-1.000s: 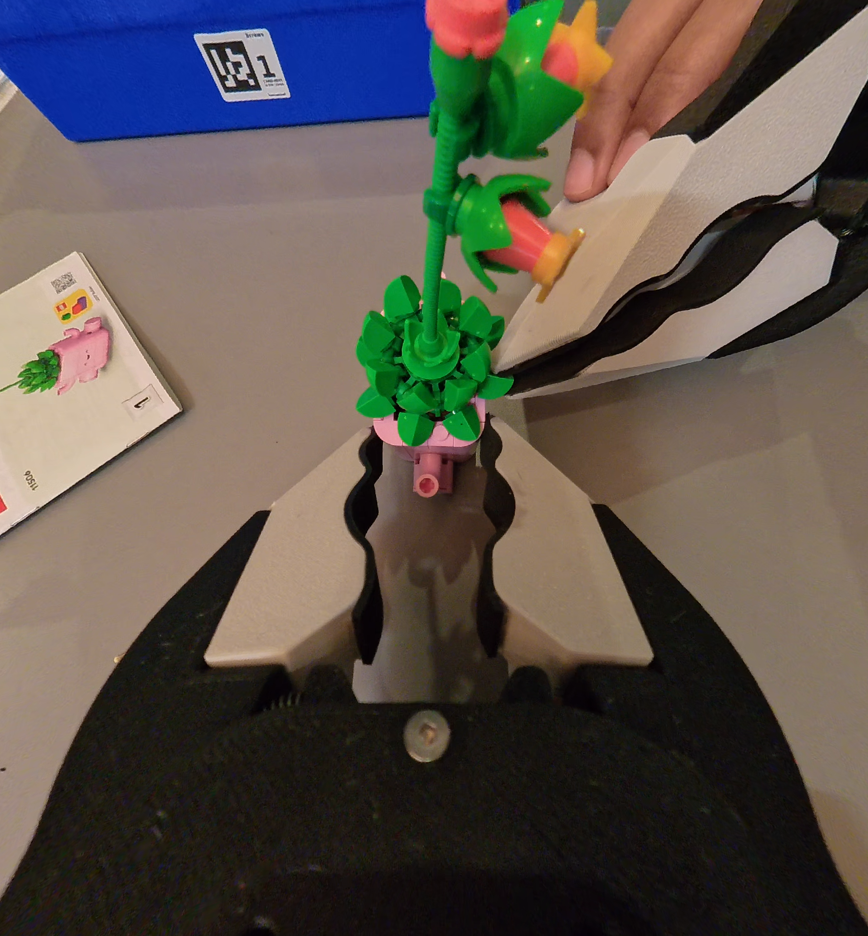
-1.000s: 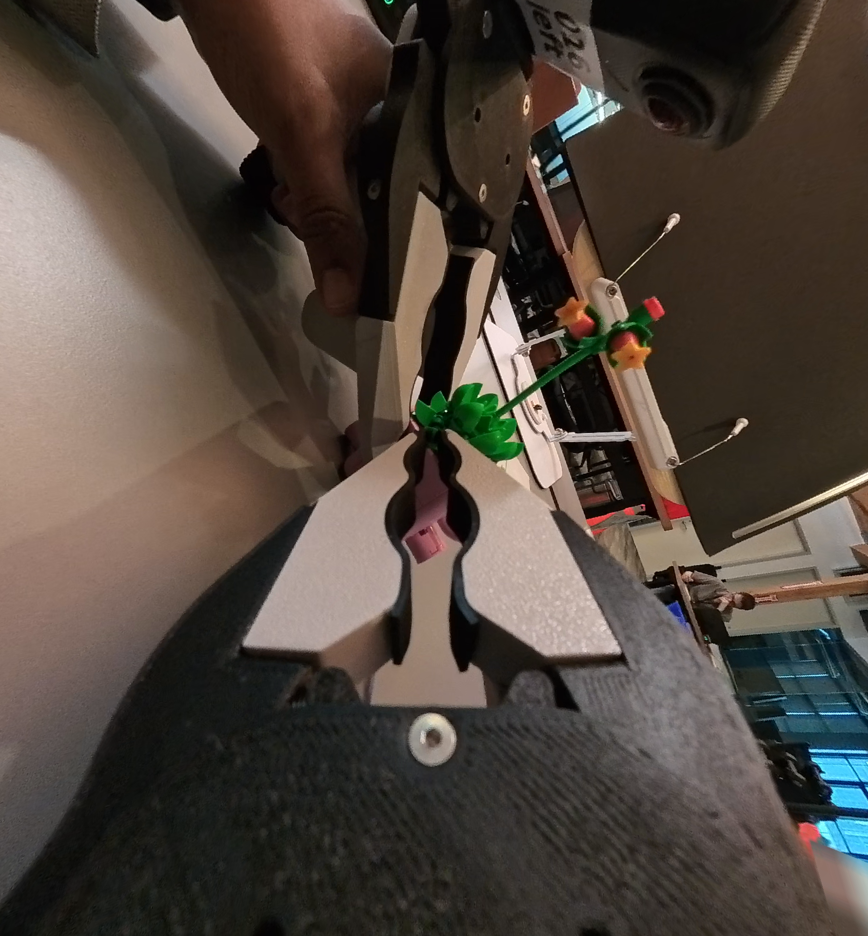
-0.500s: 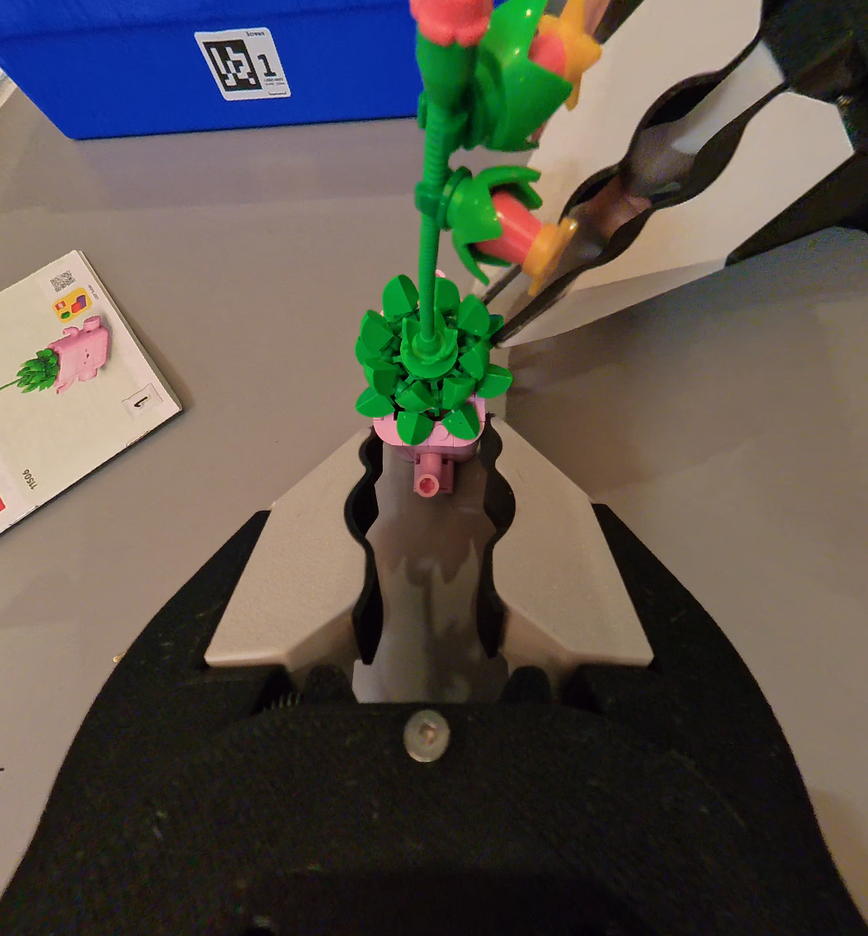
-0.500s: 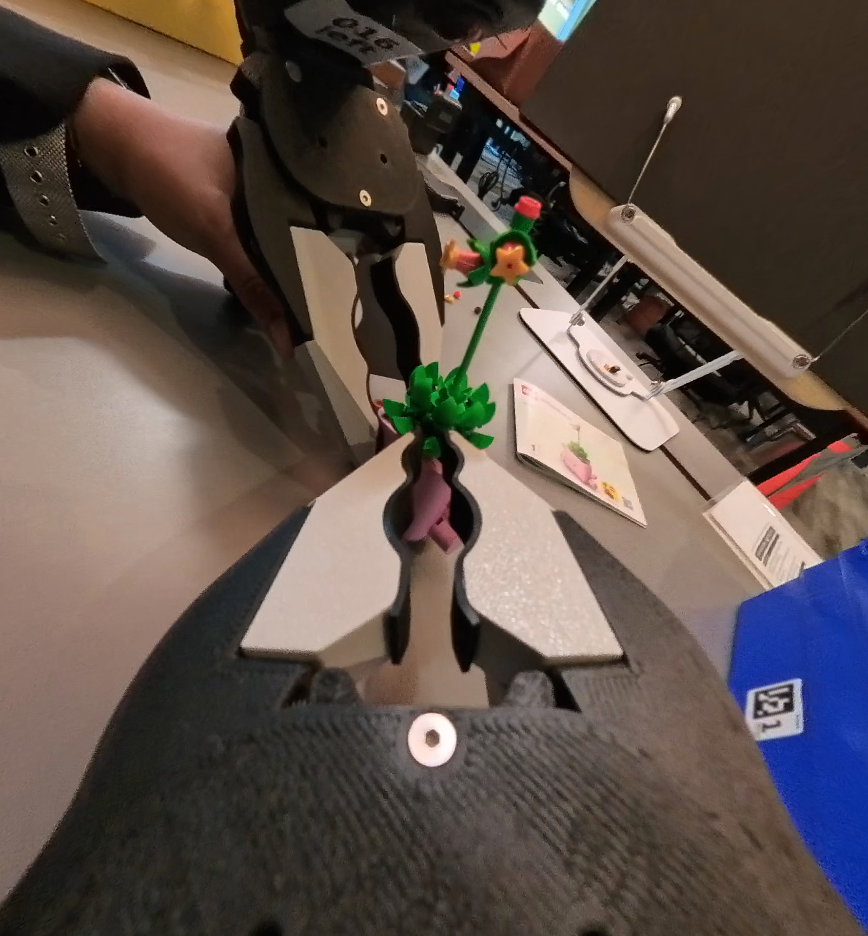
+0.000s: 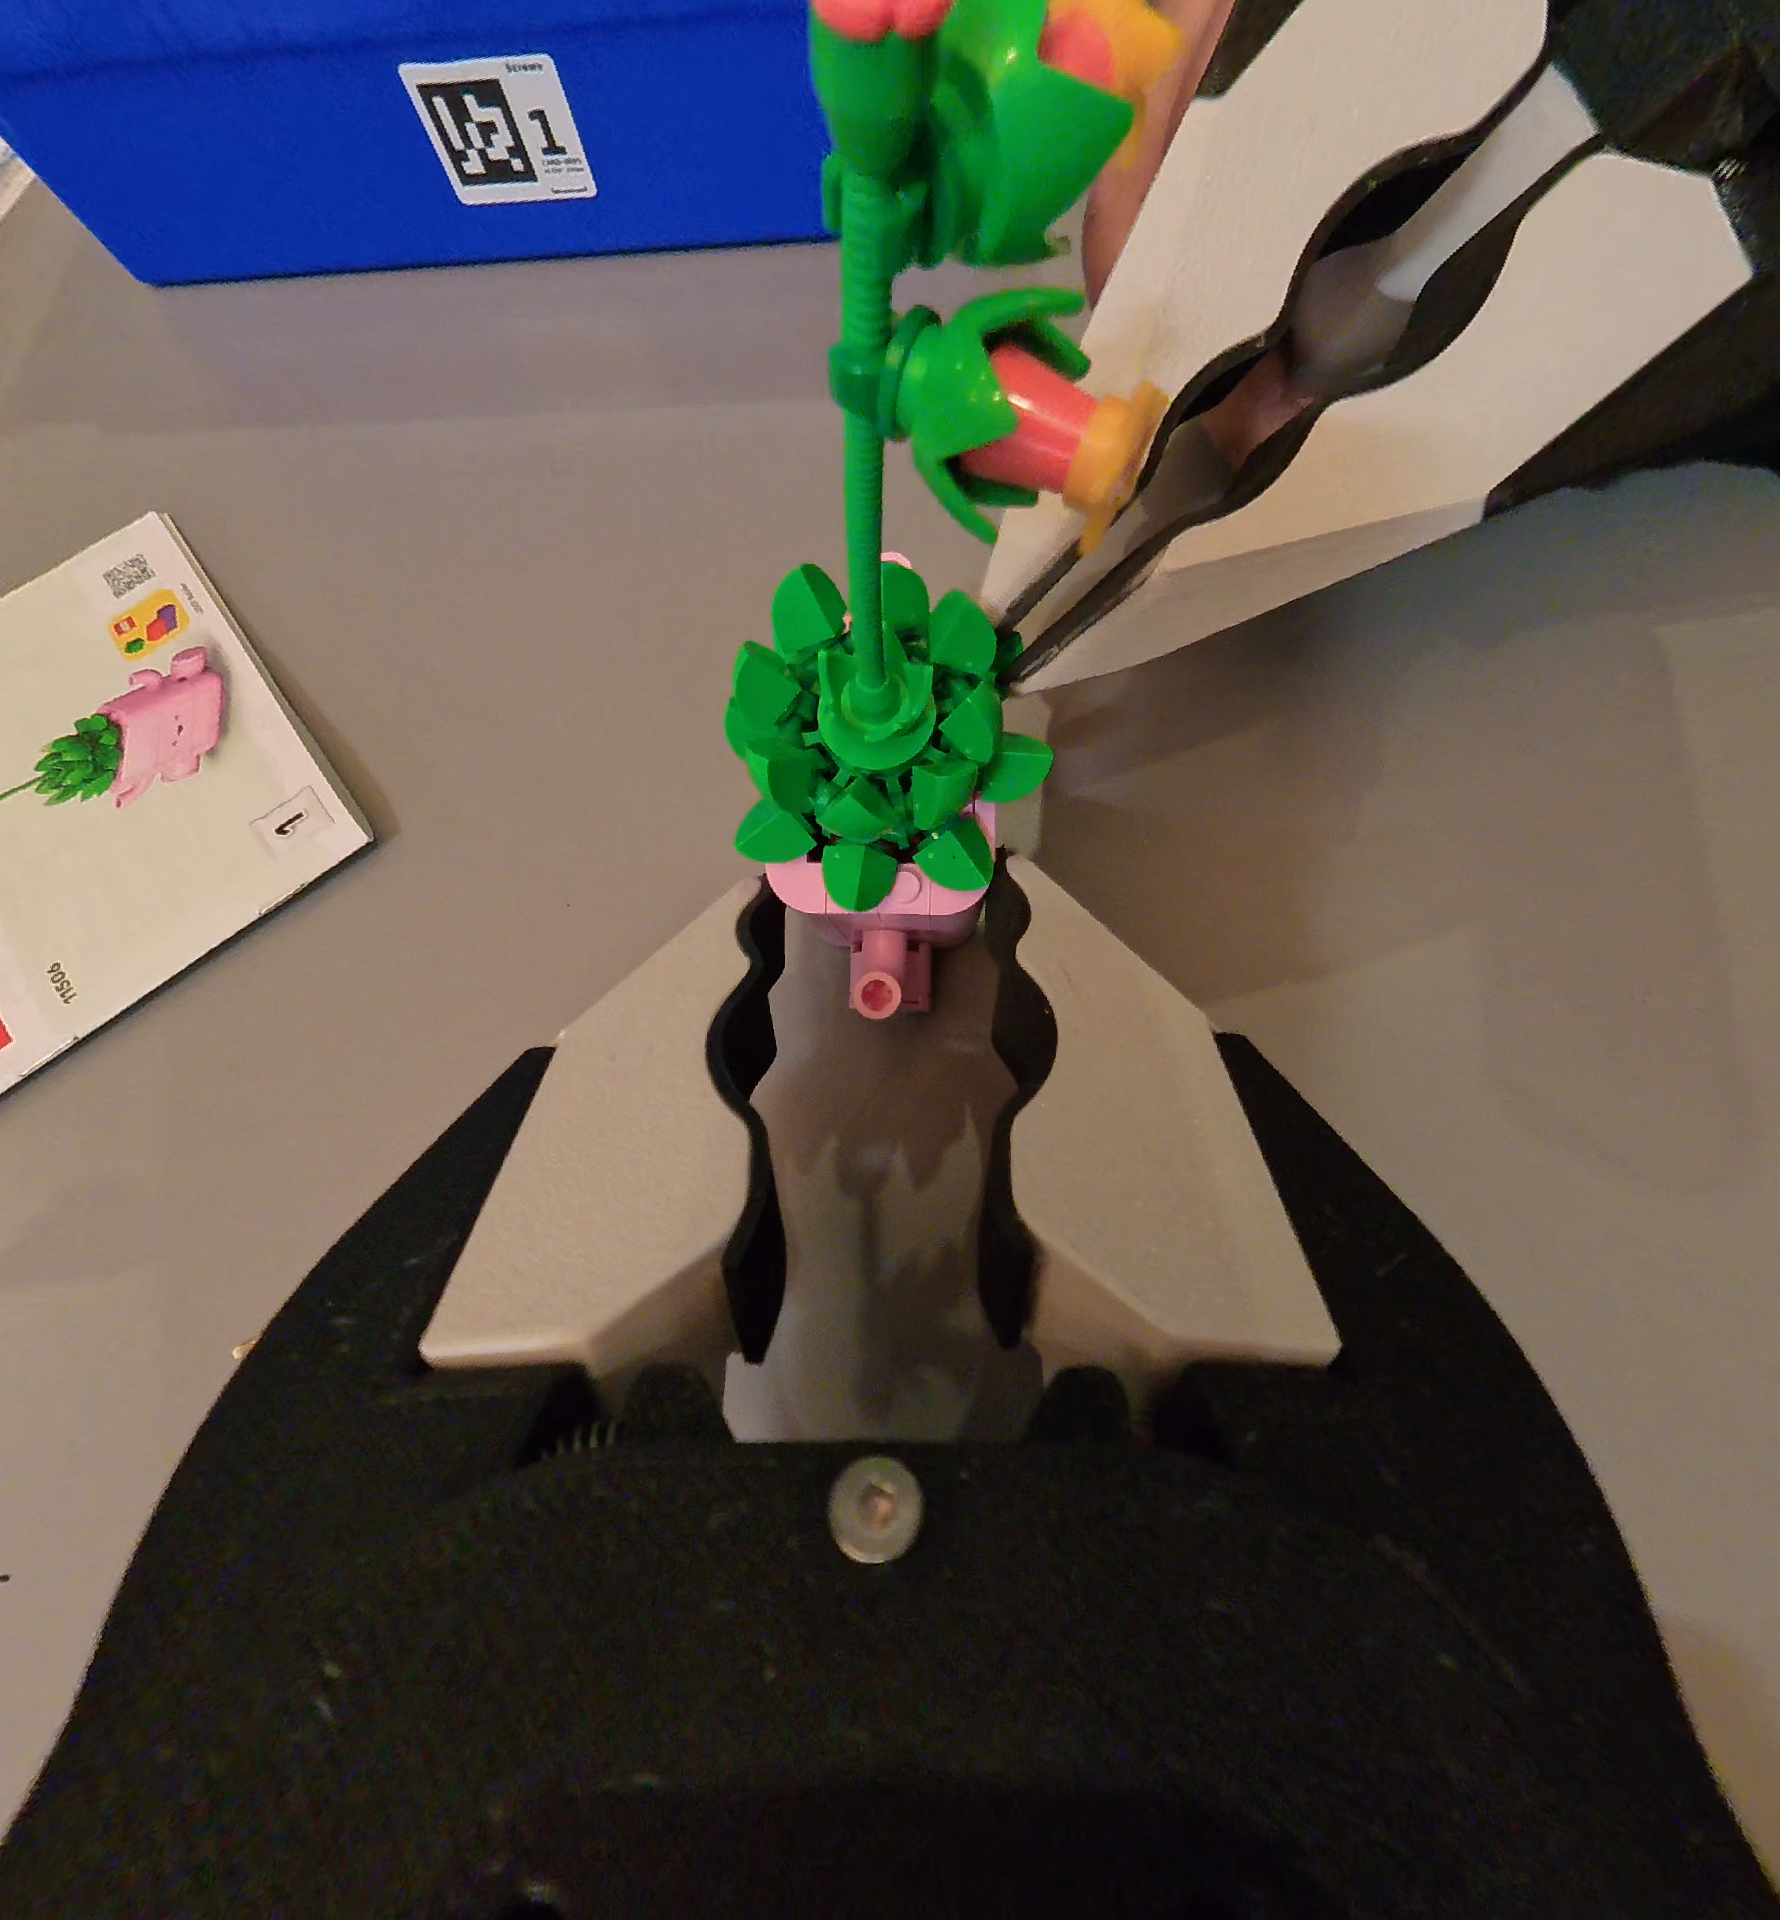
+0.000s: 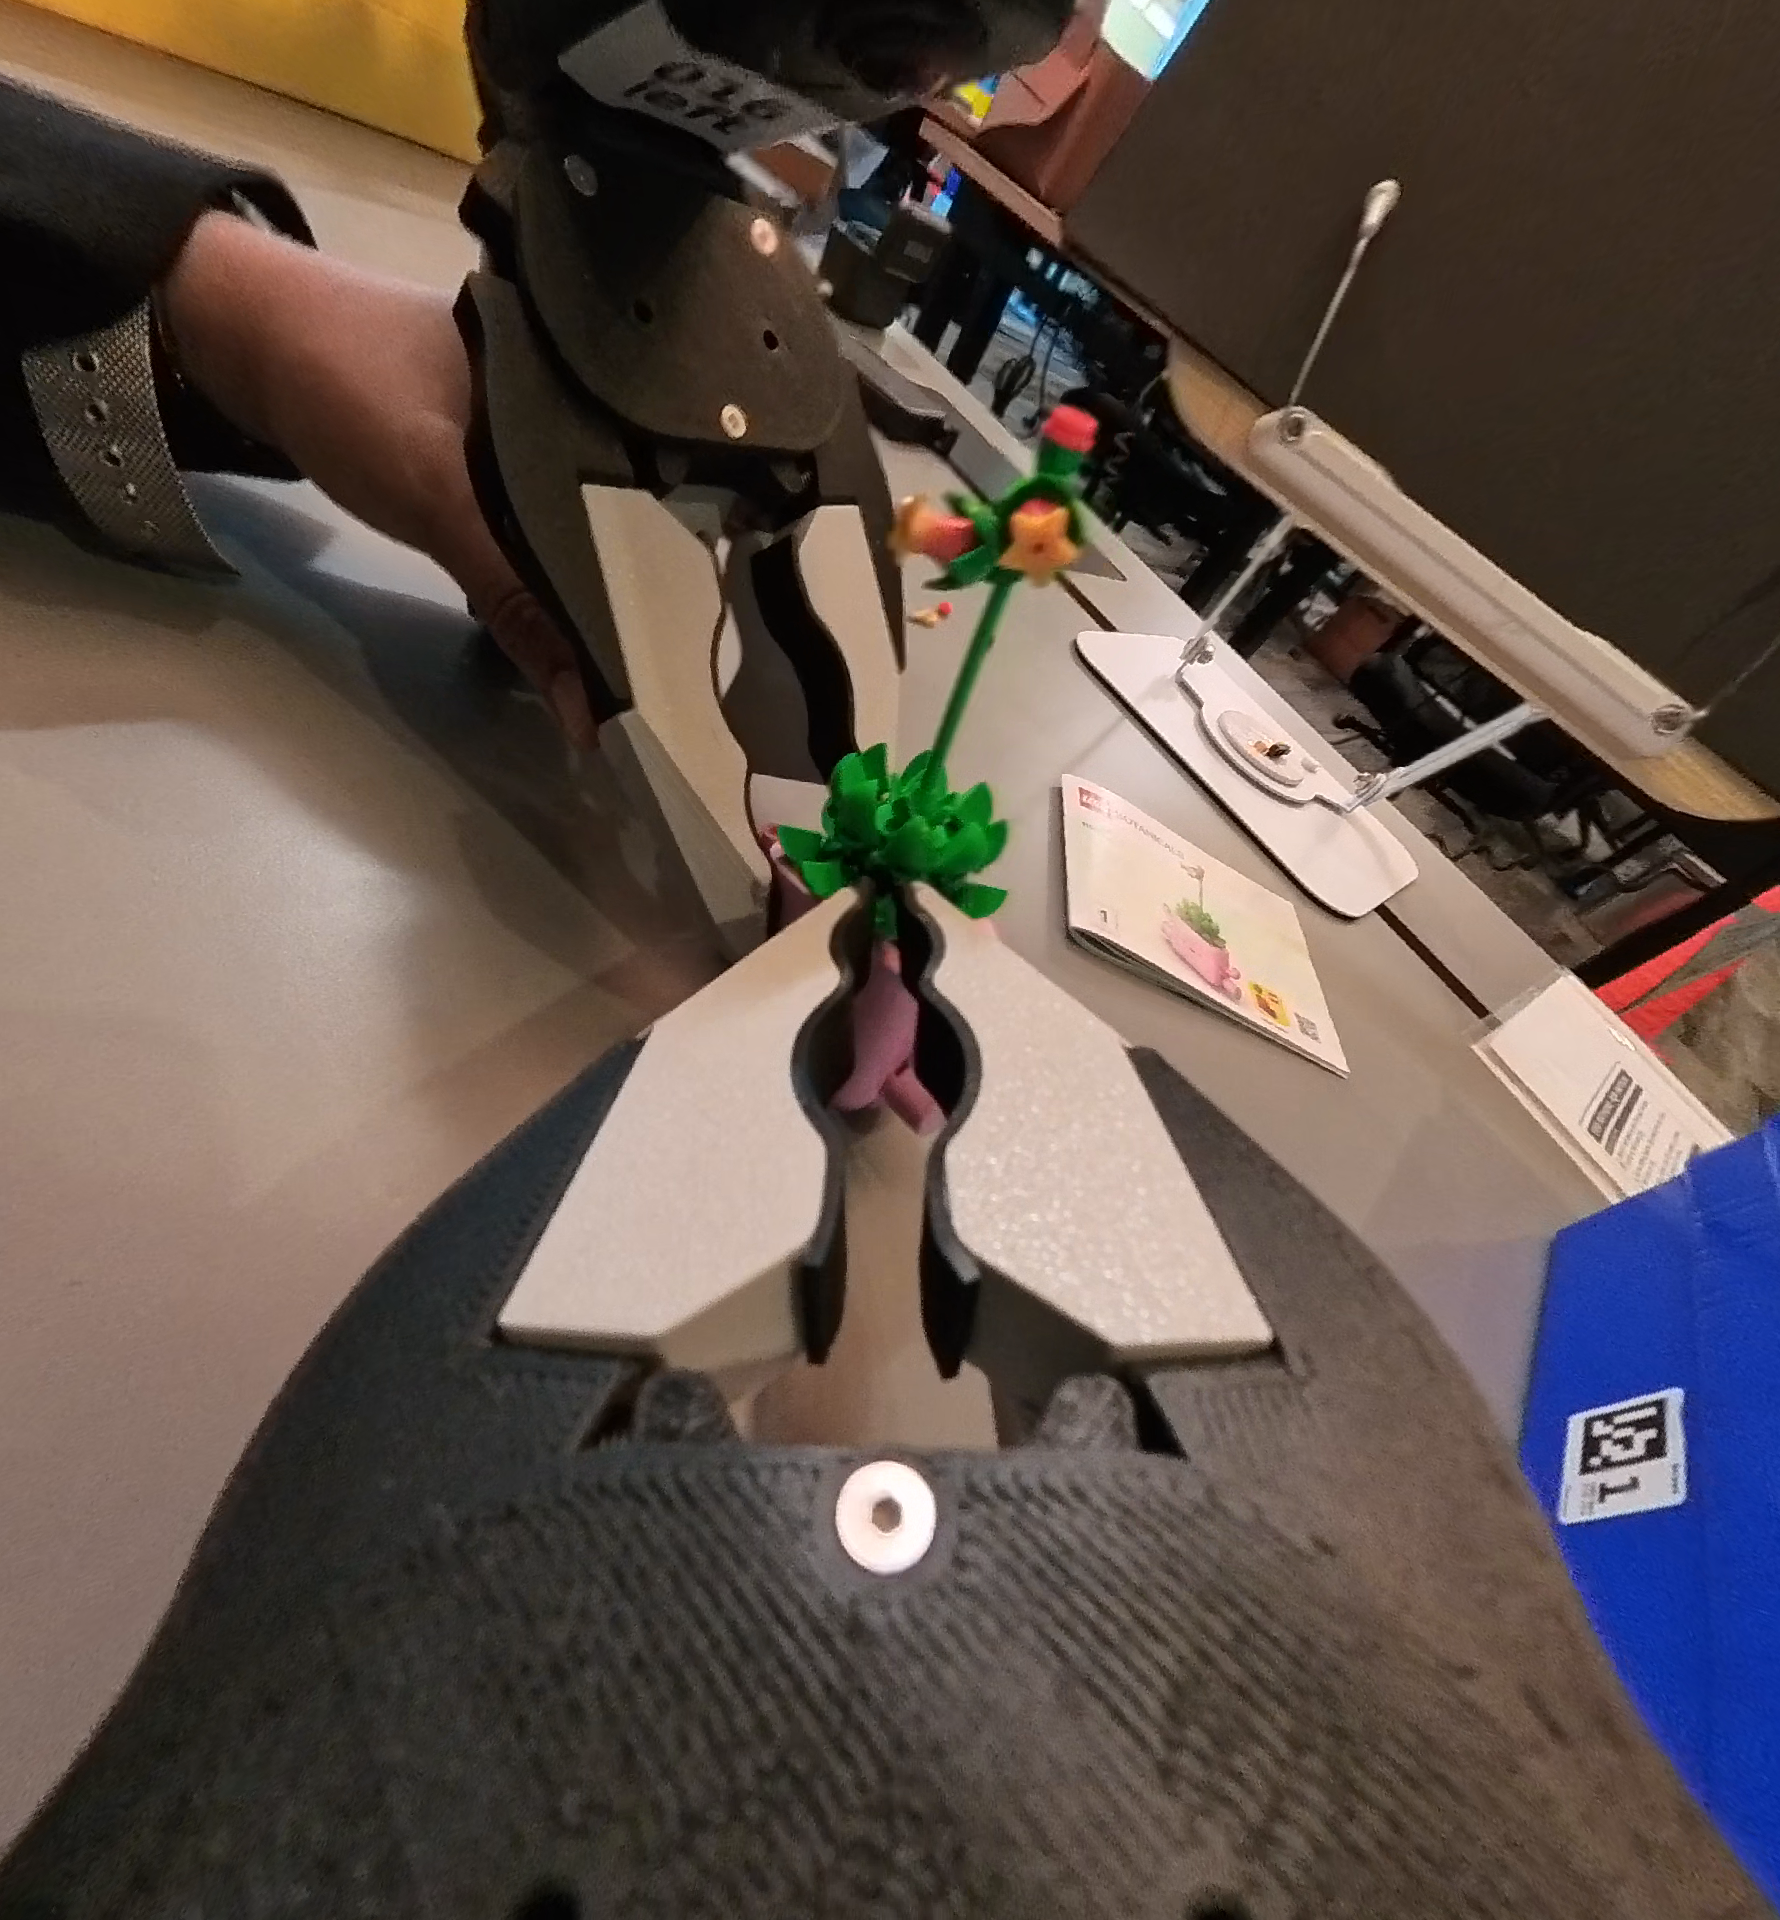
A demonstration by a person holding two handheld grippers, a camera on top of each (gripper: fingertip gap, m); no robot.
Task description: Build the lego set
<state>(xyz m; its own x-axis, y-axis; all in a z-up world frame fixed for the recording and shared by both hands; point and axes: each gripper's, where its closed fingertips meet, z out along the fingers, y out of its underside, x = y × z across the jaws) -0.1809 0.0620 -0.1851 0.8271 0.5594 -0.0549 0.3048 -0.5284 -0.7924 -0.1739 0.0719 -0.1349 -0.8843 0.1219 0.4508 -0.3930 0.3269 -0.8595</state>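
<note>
Left gripper [image 5: 881,894] clamps the pink pot [image 5: 881,914] — right gripper [image 6: 881,914] nearly closed against its leaves [image 6: 891,836].

Printed writing and a logo mark the instruction booklet [image 5: 117,790]; a coded tag sits on the blue bin [image 5: 242,135]; a small label rides the left gripper [image 6: 751,769].

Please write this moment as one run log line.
left tool: shut on pink pot | right tool: shut, tips at green leaves
</note>
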